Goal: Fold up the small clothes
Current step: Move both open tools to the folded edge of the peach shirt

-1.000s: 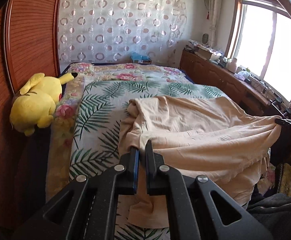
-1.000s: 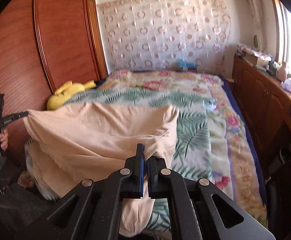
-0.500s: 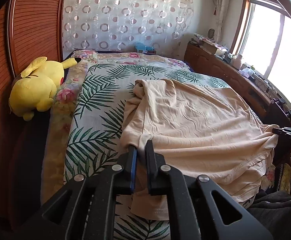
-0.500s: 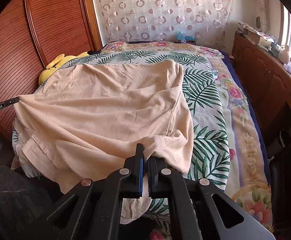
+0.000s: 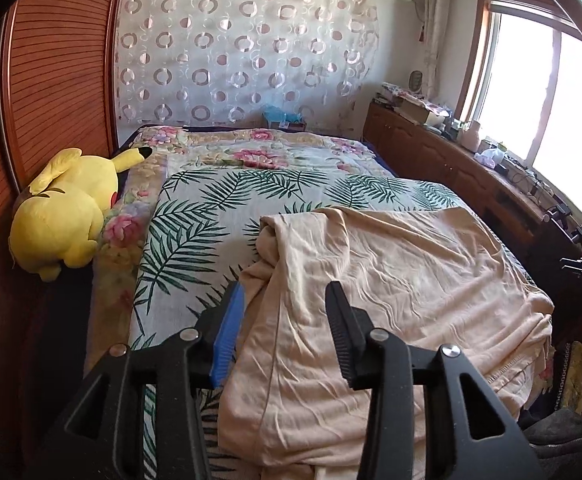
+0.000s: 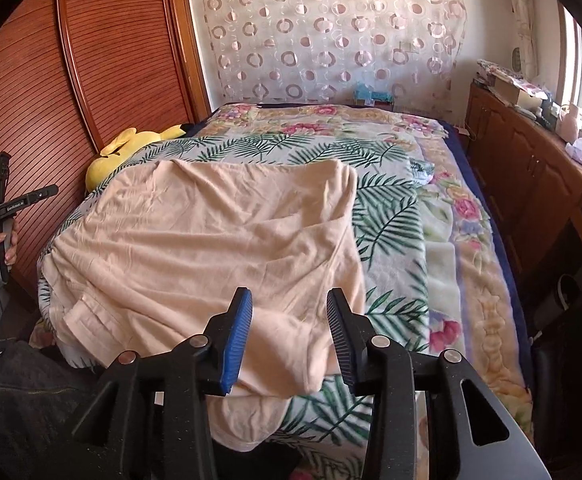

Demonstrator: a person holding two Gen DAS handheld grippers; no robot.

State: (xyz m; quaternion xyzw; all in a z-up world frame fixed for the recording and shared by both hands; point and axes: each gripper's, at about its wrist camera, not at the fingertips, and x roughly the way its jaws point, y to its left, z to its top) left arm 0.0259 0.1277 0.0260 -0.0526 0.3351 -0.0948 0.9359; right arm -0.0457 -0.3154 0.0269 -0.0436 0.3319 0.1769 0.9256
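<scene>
- The bed point(image 6: 475, 240), with its palm-leaf cover point(image 5: 211, 208) and floral quilt beneath, takes up most of both views; it serves as the folding surface.
- The peach garment point(image 6: 219, 240) lies spread across the near part of the bed, over the palm-leaf cover, and its near edge hangs off the bed's front edge. It is laid out roughly flat but creased, and its left side is bunched into a ridge point(image 5: 275, 240) running away from the camera.
- No fold shows yet. By my reading the laying-out step is done, and the folds themselves, plus any smoothing of that bunched side, are all still to do.
- The left gripper point(image 5: 285, 300) hovers over the garment's left near edge with its jaws spread wide; cloth lies below the gap, and nothing is pinched.
- The right gripper point(image 6: 289, 310) hovers over the garment's right near corner, jaws likewise spread and holding nothing.
- The yellow plush toy point(image 5: 67, 208) sits at the bed's left side against the wooden wardrobe point(image 6: 103, 80), well apart from the garment and not in the way.
</scene>
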